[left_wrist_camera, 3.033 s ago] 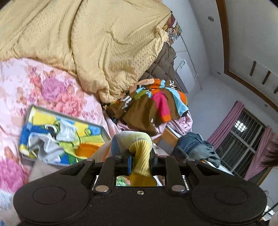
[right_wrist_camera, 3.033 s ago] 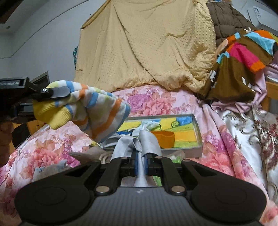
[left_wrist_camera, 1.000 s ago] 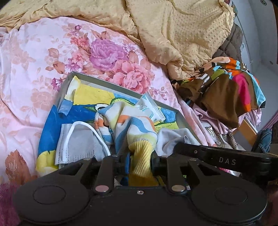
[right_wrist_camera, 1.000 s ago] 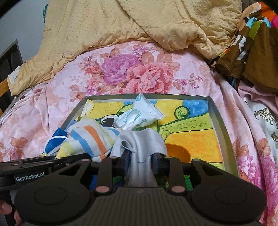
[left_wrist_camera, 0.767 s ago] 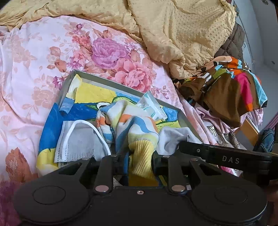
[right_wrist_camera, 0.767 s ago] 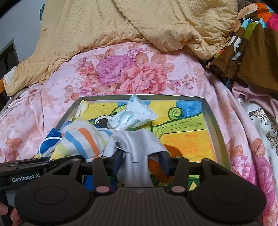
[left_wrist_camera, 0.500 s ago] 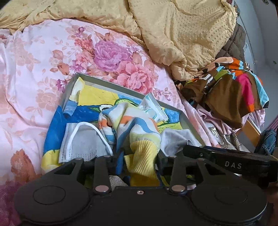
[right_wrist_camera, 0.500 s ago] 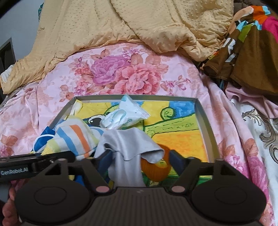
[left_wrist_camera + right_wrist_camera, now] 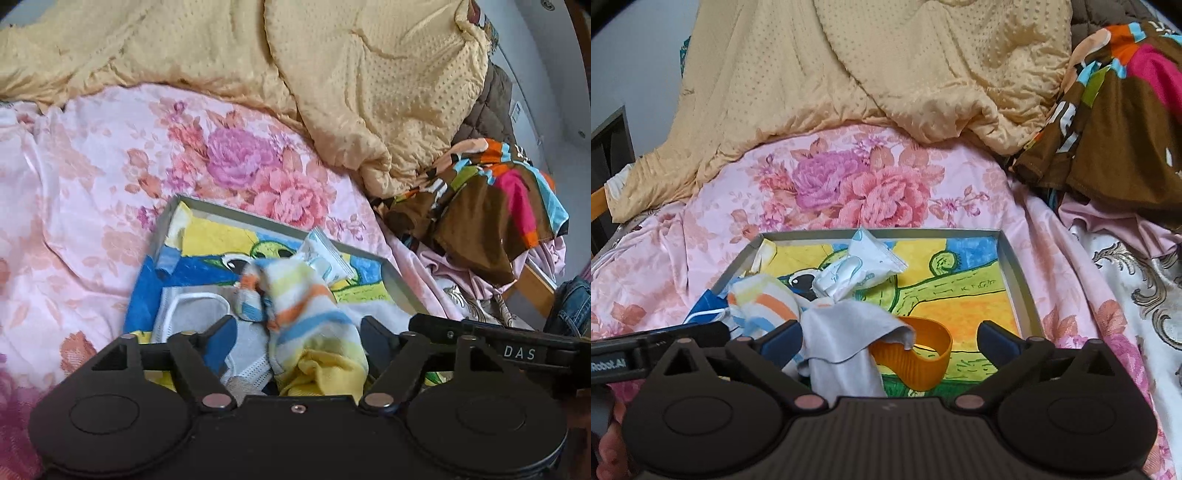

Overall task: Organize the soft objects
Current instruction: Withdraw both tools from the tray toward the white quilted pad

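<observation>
A grey tray (image 9: 258, 218) (image 9: 1015, 266) with a colourful cartoon liner lies on the floral bed. My left gripper (image 9: 297, 338) is open over its near edge; a striped sock (image 9: 306, 314) with a yellow cuff lies loose between the jaws. My right gripper (image 9: 890, 338) is open; a grey cloth (image 9: 849, 332) lies loose between its jaws in the tray. The striped sock (image 9: 764, 299) shows left of the cloth. A face mask (image 9: 192, 314), a white packet (image 9: 860, 269) and an orange band (image 9: 919, 354) are also in the tray.
A yellow quilt (image 9: 295, 74) is heaped behind the tray. A pile of brown and coloured clothes (image 9: 480, 206) lies to the right. The pink floral sheet (image 9: 849, 181) surrounds the tray. Jeans (image 9: 572, 306) hang at the far right.
Both grippers carried their items down to the tray, then opened. The sock and the grey cloth now lie loose in the tray. Both grippers have drawn back a little.
</observation>
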{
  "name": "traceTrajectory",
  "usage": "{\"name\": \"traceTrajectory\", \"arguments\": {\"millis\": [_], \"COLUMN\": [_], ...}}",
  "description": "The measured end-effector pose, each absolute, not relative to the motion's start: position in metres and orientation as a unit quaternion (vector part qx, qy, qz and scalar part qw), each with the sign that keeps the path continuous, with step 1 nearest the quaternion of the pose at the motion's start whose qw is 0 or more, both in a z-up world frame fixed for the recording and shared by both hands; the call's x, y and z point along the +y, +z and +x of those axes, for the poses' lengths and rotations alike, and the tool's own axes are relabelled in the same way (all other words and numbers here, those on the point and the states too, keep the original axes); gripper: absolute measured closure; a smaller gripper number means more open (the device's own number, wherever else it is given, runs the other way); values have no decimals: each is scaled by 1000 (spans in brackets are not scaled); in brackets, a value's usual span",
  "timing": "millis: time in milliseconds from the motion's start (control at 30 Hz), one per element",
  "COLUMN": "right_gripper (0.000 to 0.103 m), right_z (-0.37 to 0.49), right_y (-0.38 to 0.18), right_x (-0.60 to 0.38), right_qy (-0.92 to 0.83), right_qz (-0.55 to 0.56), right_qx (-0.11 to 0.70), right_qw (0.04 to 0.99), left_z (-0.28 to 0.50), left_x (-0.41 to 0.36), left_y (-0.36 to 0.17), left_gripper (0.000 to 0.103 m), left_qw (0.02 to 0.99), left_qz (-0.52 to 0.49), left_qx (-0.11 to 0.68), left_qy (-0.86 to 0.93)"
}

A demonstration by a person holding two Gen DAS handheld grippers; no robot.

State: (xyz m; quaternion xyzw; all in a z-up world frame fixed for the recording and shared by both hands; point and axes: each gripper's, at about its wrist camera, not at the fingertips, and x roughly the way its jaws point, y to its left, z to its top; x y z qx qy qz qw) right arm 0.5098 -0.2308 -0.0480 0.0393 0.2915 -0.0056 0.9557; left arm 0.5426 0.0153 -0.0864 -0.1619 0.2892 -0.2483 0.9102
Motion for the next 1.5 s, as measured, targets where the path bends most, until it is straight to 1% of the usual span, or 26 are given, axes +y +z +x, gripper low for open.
{"name": "traceTrajectory", "arguments": {"millis": [100, 167, 200, 300, 433, 567, 833, 1067, 1300, 1500], "right_gripper": [0, 0, 0, 0, 0, 0, 0, 0, 0, 0], "right_z": [501, 495, 492, 481, 464, 444, 409, 383, 354, 333], "right_y": [-44, -41, -39, -34, -26, -19, -5, 4, 5, 0], "right_x": [-230, -230, -229, -228, -224, -218, -203, -193, -186, -178], "right_qy": [-8, -10, -13, -15, -7, 7, -3, -9, -2, 4], "right_qz": [41, 40, 40, 39, 29, 18, -8, 6, 16, 1], "right_qx": [282, 276, 273, 265, 254, 242, 213, 188, 160, 144], "right_qw": [959, 960, 961, 963, 967, 970, 977, 982, 987, 990], "left_z": [532, 525, 522, 513, 498, 481, 452, 430, 406, 385], "left_x": [19, 21, 23, 26, 32, 36, 48, 59, 73, 79], "left_y": [-80, -76, -74, -68, -58, -49, -37, -33, -29, -32], "left_gripper": [22, 15, 14, 12, 4, 1, 1, 1, 1, 1], "left_qw": [916, 919, 921, 924, 928, 933, 936, 938, 945, 949], "left_qz": [-157, -154, -153, -149, -151, -145, -133, -119, -126, -116], "left_qx": [276, 272, 269, 265, 255, 250, 250, 249, 231, 223], "left_qy": [-245, -239, -236, -232, -226, -216, -210, -208, -196, -190]}}
